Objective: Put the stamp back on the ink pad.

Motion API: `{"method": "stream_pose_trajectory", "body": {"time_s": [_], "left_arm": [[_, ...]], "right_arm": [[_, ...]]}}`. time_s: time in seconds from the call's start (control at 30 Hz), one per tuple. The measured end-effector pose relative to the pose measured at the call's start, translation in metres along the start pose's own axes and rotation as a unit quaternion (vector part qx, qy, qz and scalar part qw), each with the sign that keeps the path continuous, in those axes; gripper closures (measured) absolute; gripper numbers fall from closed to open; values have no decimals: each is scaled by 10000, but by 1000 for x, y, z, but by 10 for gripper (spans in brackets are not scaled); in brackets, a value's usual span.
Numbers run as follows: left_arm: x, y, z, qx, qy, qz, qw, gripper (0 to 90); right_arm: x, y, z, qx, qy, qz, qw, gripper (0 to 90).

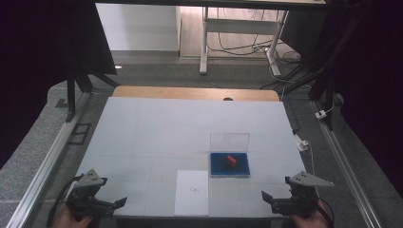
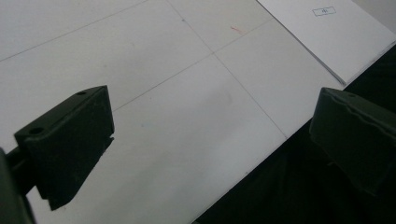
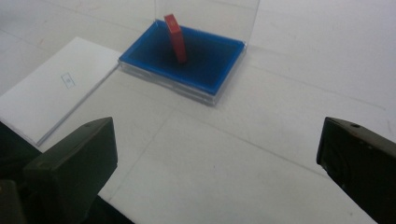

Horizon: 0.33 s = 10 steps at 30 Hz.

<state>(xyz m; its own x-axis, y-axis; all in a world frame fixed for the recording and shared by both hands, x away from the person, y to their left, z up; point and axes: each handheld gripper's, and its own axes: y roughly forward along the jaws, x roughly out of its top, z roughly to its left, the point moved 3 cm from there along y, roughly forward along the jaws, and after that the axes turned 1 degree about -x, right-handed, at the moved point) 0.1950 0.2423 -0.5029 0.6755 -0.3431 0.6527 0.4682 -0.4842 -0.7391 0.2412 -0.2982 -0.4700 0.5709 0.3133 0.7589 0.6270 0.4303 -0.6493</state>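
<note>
Both grippers, left gripper and right gripper, hung wide open and empty at my worktop's near corners. Nothing looked started: red block stood in its blue tray, right of centre.

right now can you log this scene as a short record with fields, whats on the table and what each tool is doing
surface: white table
box: clear case with blue lining, lid standing open
contents: red block, upright and tilted
paper: white sheet, left of the box, at the near edge
left tool: open, holding nothing, near left corner
right tool: open, holding nothing, near right corner
</note>
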Motion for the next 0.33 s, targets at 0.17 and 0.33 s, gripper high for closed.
{"method": "stream_pose_trajectory", "body": {"time_s": [0.17,0.33], "left_arm": [[0,0,0,10,11,12,10000,4],[1,1,0,-1,1,1,10000,4]], "right_arm": [[-4,0,-1,-75,14,129,9999,0],[-5,1,-2,-98,31,178,9998,0]]}}
